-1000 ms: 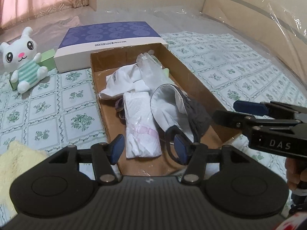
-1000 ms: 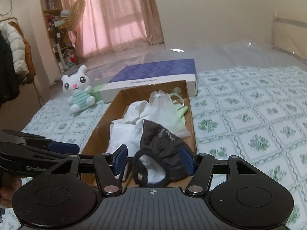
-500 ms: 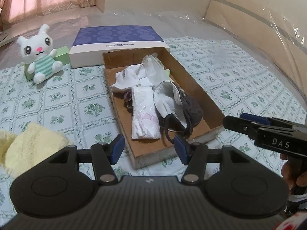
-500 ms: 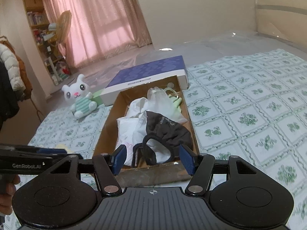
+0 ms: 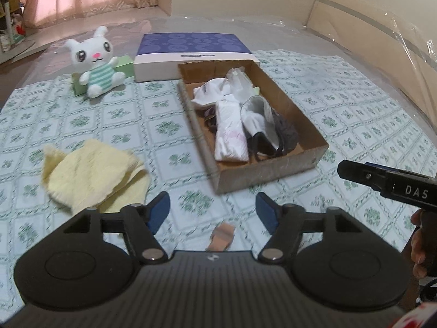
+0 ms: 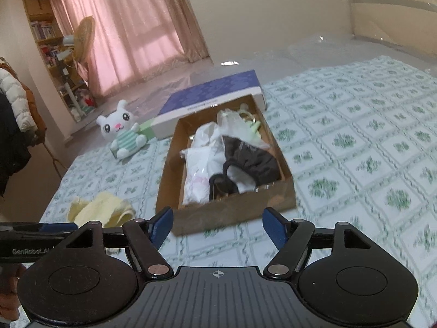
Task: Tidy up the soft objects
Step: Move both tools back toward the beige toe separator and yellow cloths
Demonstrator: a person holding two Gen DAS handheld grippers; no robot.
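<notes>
Left-wrist view: both your left gripper (image 5: 213,209) and right gripper (image 6: 218,228) are opening, empty; pinch the limp, light yellow fleece cloth (image 5: 94,175) at nine o'clock by its folded edge.

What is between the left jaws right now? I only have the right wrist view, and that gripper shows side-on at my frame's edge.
Observer: Nothing. The left gripper hangs over bare bedspread, its jaws opening.
Operator: Is anything loose outside the cardboard box besides the yellow cloth and the plush rabbit?
Observer: Yes, a small beige piece lies on the bedspread, close in front of the left gripper. I cannot tell what it is.
Operator: Does the cloth touch the box?
Observer: No. From the left wrist, patterned bedspread shows between them.
</notes>
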